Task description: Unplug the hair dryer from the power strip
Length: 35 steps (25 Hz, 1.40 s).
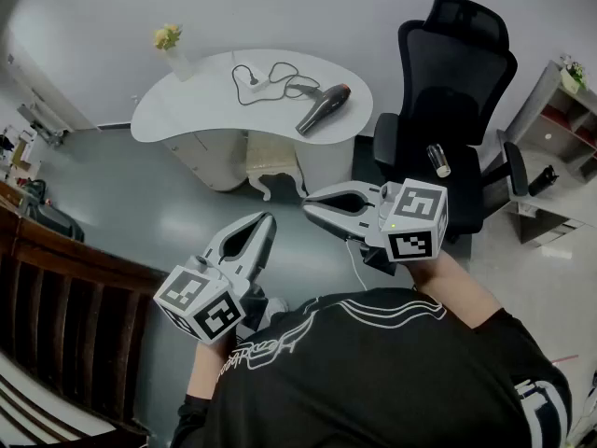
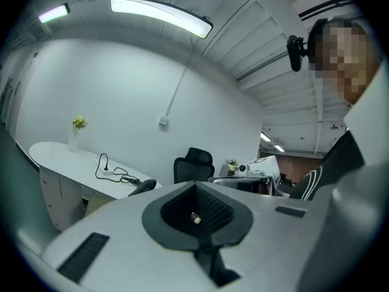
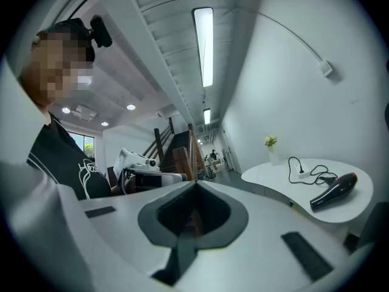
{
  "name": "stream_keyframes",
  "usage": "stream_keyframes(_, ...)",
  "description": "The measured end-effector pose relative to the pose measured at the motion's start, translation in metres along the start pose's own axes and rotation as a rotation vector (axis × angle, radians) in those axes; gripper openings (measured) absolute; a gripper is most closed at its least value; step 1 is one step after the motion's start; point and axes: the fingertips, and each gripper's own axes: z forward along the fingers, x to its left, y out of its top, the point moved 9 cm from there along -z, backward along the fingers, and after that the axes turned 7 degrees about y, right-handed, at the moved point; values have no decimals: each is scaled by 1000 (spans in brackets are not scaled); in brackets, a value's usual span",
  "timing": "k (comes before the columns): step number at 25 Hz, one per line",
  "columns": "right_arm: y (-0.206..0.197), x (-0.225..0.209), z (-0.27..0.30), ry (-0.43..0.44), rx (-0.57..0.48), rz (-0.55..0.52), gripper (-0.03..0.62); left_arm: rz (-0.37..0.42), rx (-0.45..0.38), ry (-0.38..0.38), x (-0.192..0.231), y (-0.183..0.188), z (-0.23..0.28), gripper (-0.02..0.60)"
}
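On the desk (image 1: 187,119), the dryer (image 1: 322,108) lies plugged into the strip (image 1: 259,84); well apart, left tool (image 1: 268,218) and right tool (image 1: 308,205) are closed, empty.

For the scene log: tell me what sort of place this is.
Probably an office or studio room. A curved white desk holds a hair dryer and a power strip. A black office chair stands beside it, and an open shelf unit stands near the plain white wall.
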Motion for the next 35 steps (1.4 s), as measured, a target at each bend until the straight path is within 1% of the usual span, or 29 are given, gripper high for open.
stream_keyframes(8,-7,-4,-3,-1,2,14,-3,7,8,3,-1,-4,5,3)
stream_keyframes(15,-8,-9,-8,-1,-3,45,-3,5,31,9,-6,-6,13,3)
stream_keyframes(21,-8,-12,-9,-6,-15,45,-3,17,44,22,-4,-5,13,3)
stream_keyframes(26,-7,-23,-4,-24,-23,57,-3,8,59,33,8,-3,16,3)
stream_keyframes(30,-11,-35,0,-35,-13,96,-3,-31,69,37,23,-6,22,3)
stream_keyframes(35,-19,-61,16,-71,-10,142,-3,-72,98,26,56,-13,35,3)
